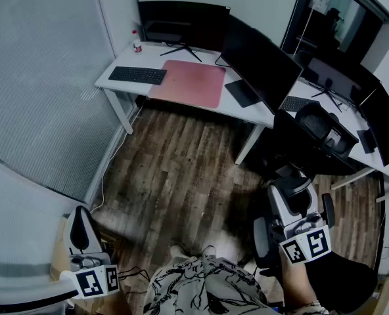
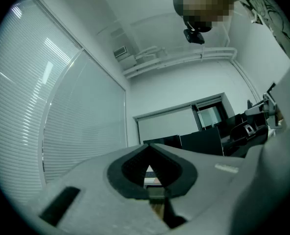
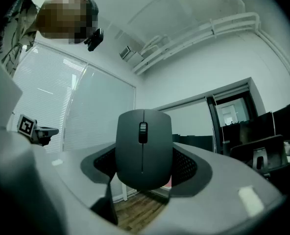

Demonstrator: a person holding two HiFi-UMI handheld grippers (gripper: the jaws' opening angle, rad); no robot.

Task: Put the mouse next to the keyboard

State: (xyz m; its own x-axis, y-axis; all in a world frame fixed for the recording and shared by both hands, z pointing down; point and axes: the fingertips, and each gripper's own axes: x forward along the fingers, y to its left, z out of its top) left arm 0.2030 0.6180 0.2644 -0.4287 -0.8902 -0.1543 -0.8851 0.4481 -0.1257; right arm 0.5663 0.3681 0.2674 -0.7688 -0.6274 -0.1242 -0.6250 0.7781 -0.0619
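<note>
Two grippers sit low in the head view, either side of the person (image 1: 204, 287): left gripper (image 1: 83, 231) at lower left, right gripper (image 1: 293, 192) at lower right. Both are well apart from the desk (image 1: 156, 50), with wooden floor (image 1: 175, 169) between. Keyboard (image 1: 137, 75) lies at the desk's left end, near the front edge; pink mat (image 1: 189, 83) just beside it on the right

Left gripper view: jaws pressed together, nothing between them

Right gripper view: jaws spread wide and pinching the mouse (image 3: 143, 148) by its flanks, wheel facing the camera, clear of any surface

Step in hand, as judged: transport leg, mouse gripped but not yet at the desk. Next move calls for crossing the floor, then lowering the mouse flat by the keyboard's right end, probably on the mat's near edge, before the jaws let go
</note>
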